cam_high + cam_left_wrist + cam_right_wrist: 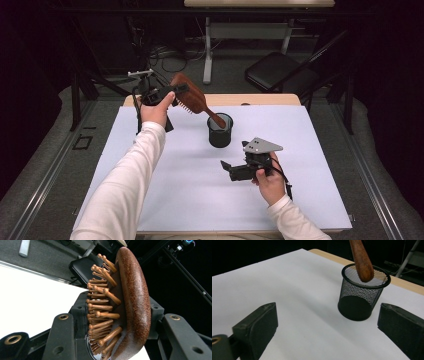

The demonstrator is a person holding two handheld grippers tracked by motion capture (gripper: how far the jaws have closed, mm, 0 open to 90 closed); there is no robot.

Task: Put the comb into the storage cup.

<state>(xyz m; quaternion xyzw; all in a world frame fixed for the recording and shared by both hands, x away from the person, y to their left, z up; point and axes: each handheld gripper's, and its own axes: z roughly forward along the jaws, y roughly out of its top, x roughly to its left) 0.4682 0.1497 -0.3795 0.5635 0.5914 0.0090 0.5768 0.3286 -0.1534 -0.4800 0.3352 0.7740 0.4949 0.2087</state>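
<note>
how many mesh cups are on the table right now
1. The black mesh cup stands upright near the middle of the table, with the wooden hairbrush handle tip at its rim. Nothing hints at another.

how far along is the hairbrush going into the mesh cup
Done: the left gripper is shut on the hairbrush by its head. In hand: the handle tip sits at the mesh cup rim. Left: lower and release it. The right gripper waits open, apart.

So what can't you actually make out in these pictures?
- Hairbrush: in the left gripper view its handle is cut off, hidden behind the head.
- Mesh cup: in the right gripper view the handle tip blocks part of its inside.
- Left gripper: in the high view the hand covers its jaws.
</note>
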